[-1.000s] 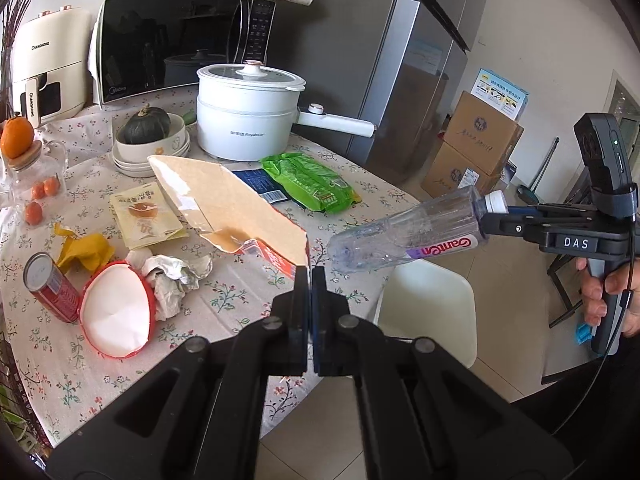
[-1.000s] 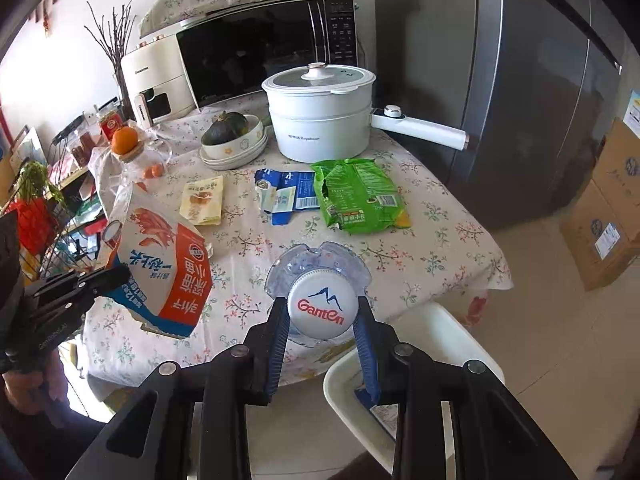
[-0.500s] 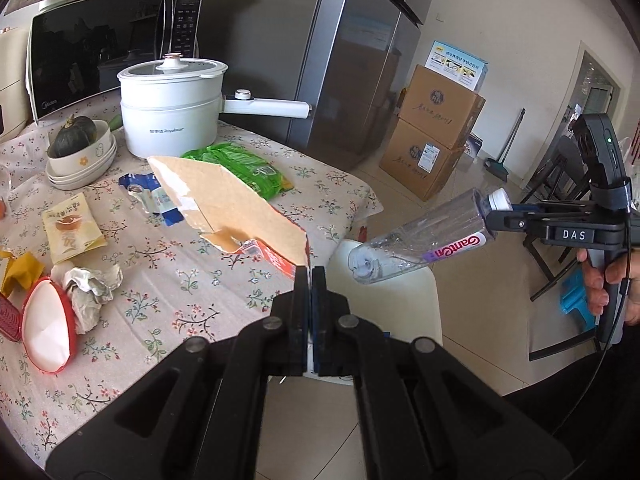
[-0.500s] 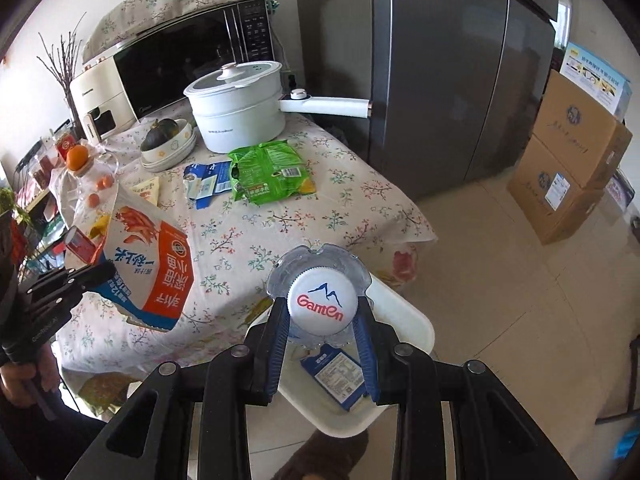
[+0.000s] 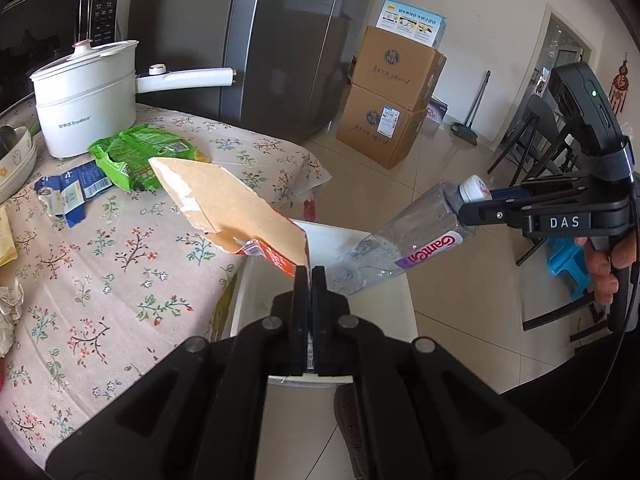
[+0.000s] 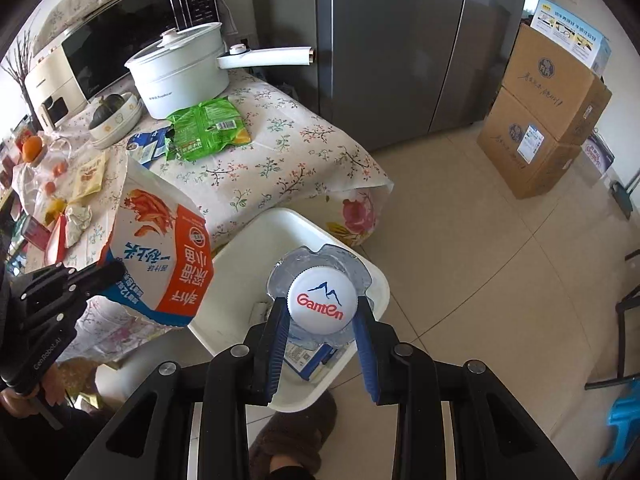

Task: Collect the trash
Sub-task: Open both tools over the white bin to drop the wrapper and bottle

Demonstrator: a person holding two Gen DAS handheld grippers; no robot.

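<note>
My left gripper point(image 5: 311, 276) is shut on the edge of a flattened orange-and-white carton point(image 5: 232, 208), which hangs over the near rim of the white bin point(image 5: 396, 292). From the right wrist view the carton point(image 6: 160, 256) shows its printed face, with the left gripper point(image 6: 114, 270) clamped on its lower left corner. My right gripper point(image 6: 322, 312) is shut on the white cap end of a clear plastic bottle point(image 6: 322, 300), pointing it steeply down into the white bin point(image 6: 288, 224). In the left wrist view the bottle point(image 5: 404, 244) slants down into the bin, held by the right gripper point(image 5: 472, 200).
A floral-clothed table point(image 6: 280, 152) left of the bin holds a green wrapper point(image 6: 208, 128), a blue wrapper point(image 5: 68, 192), crumpled paper point(image 6: 78, 218) and a white pot point(image 6: 180, 72). A blue-and-white box point(image 6: 308, 354) lies in the bin. Cardboard boxes point(image 6: 548, 120) and a fridge point(image 6: 400, 40) stand behind. A slippered foot point(image 6: 296, 428) is below the bin.
Both grippers swung away from the table toward the white bin and lower. The carton and bottle now hang over the bin; the bottle tips more steeply downward.
</note>
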